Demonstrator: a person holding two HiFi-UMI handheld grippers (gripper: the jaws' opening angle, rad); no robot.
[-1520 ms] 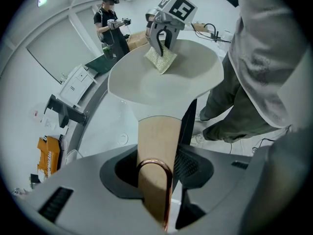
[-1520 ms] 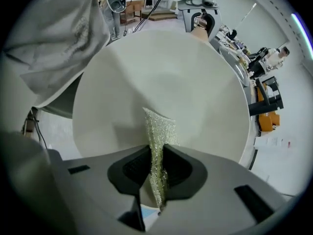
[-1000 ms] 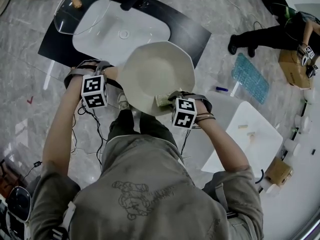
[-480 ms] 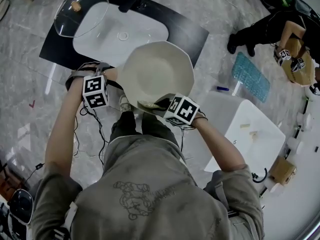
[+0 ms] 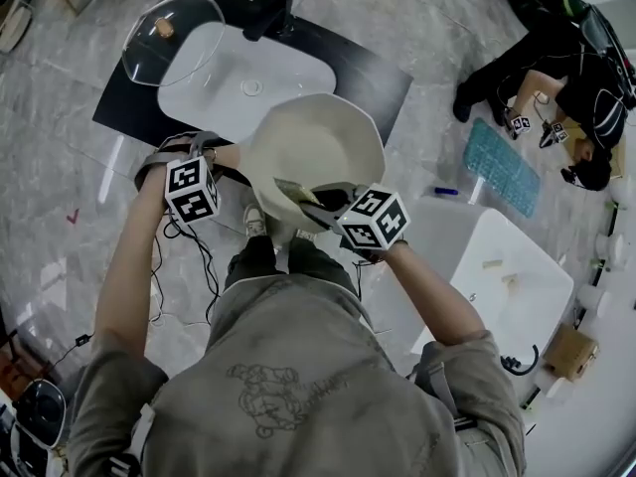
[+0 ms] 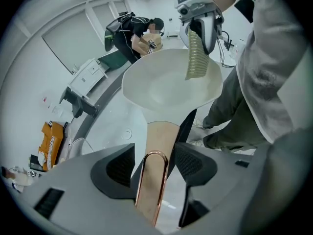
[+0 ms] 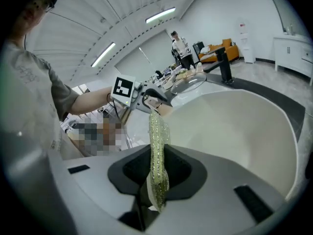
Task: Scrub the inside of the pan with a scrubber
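A cream many-sided pan [image 5: 320, 139] hangs in the air in front of me, between the sink and my body. Its wooden handle [image 6: 157, 146] with a copper loop lies between the jaws of my left gripper [image 6: 154, 163]. Those jaws are opening: the handle lies against the left pad and a thin gap shows at the right pad. My right gripper [image 7: 157, 173] is shut on a flat yellow-green scrubber [image 7: 157, 146]. The scrubber [image 5: 296, 191] hangs over the pan's near rim and points into the bowl [image 7: 234, 126]. Seen from the left gripper view, the scrubber [image 6: 197, 58] dangles just inside the far rim.
Behind the pan is a white sink basin [image 5: 224, 73] set in a black counter [image 5: 373, 68], with a black tap [image 5: 270, 8] and a glass lid [image 5: 174, 23]. A white table [image 5: 512, 276] stands at the right. A person [image 5: 561, 63] crouches on the floor by a teal mat [image 5: 502, 152].
My right gripper has turned and carried the scrubber left along the pan's near rim, further into the bowl. The pan and left gripper have barely shifted. The person at the right has moved.
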